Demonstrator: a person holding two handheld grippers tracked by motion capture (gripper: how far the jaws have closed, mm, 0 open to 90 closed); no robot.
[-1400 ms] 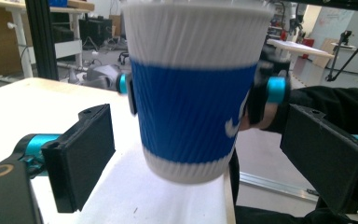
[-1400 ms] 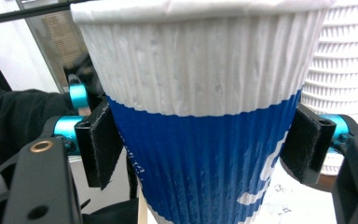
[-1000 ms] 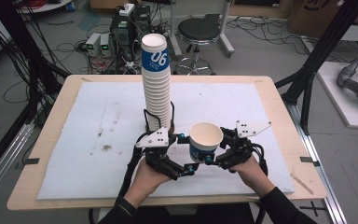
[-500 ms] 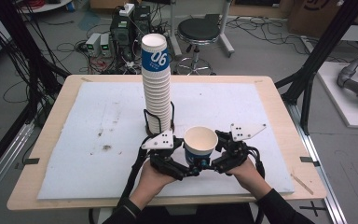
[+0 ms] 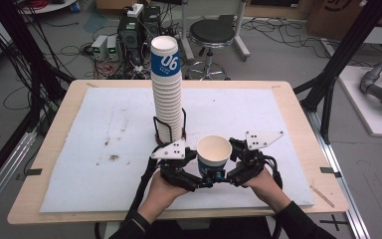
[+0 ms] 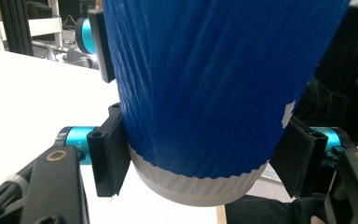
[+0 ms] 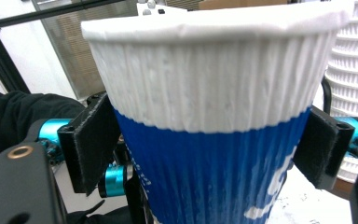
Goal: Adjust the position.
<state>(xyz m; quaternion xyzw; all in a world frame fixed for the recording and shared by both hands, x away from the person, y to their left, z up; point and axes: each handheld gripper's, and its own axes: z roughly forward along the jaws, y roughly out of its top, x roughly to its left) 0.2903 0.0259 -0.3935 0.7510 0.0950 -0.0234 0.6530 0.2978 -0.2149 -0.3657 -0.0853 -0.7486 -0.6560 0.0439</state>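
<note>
A single paper cup point(image 5: 214, 155) — blue below, white at the rim — stood upright in mid-air over the near edge of the desk point(image 5: 278, 94), between the two hands and just in front of the tall cup stack point(image 5: 167, 89) in its black wire holder point(image 5: 169, 130). The left claw point(image 5: 203, 182) had just been closing and was clamped on the cup's lower part, its pads point(image 6: 108, 156) pressed against the blue wall near the base. The right claw point(image 5: 222, 175) had just been opening — the cup sat between its pads point(image 7: 89, 142), which stood beside the wall without squeezing it.
</note>
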